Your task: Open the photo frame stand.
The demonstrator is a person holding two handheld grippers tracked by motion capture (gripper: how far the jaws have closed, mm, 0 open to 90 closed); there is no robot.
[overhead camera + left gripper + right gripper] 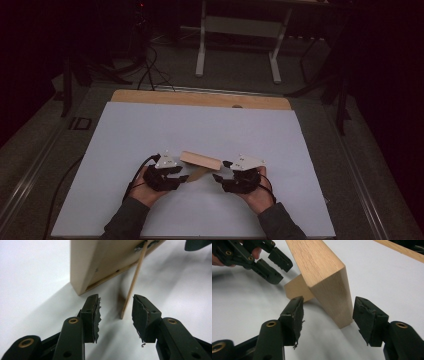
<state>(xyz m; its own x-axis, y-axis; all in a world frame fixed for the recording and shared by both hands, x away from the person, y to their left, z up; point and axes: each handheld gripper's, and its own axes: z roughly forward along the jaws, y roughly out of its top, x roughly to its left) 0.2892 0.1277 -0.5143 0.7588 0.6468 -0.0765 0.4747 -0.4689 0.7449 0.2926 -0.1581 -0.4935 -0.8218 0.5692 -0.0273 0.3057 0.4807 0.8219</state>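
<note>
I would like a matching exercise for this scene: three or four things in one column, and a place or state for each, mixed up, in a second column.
Things:
1. wooden photo frame
2. stand leg
3. left gripper
4. right gripper

Places or states:
A. open, either side of the frame's corner, pads not pressing
B. stands tilted on the white table, between both grippers
C. open, behind the frame, by the thin strip
D. thin strip slanting from the frame's back down to the table

Pairs: 1-B, 2-D, 3-C, 4-A
</note>
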